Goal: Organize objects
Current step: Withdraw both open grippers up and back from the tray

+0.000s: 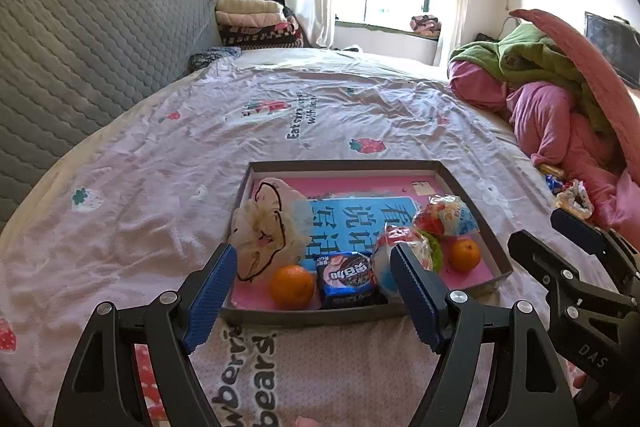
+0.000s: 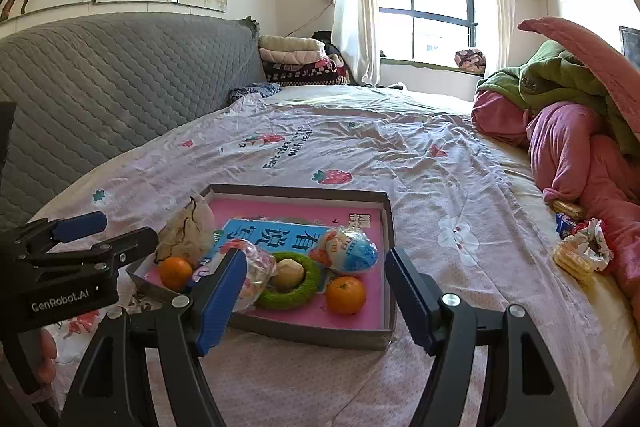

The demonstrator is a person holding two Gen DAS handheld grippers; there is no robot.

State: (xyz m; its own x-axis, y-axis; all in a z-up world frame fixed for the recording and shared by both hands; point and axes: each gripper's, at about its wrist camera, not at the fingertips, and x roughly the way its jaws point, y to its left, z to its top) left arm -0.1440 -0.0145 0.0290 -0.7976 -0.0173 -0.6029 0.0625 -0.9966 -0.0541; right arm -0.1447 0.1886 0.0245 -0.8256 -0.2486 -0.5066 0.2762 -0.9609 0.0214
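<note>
Both grippers, left (image 1: 314, 287) and right (image 2: 316, 291), wide, holding nothing. Tray (image 2: 390, 227) already holds oranges, snacks. Loose snacks (image 2: 580, 251) lie by blankets (image 2: 568, 147), right. You reach right gripper there, pinch wrapper middle, lift clear of rim.

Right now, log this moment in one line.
left claw: open, empty | right claw: open, empty | tray: two oranges, snacks | bed: more snacks

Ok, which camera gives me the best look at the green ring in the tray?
The right wrist view: the green ring shows as a nearly full loop with a pale round thing inside it. In the left wrist view only a green sliver shows, behind the left gripper's finger and a wrapped snack.
</note>
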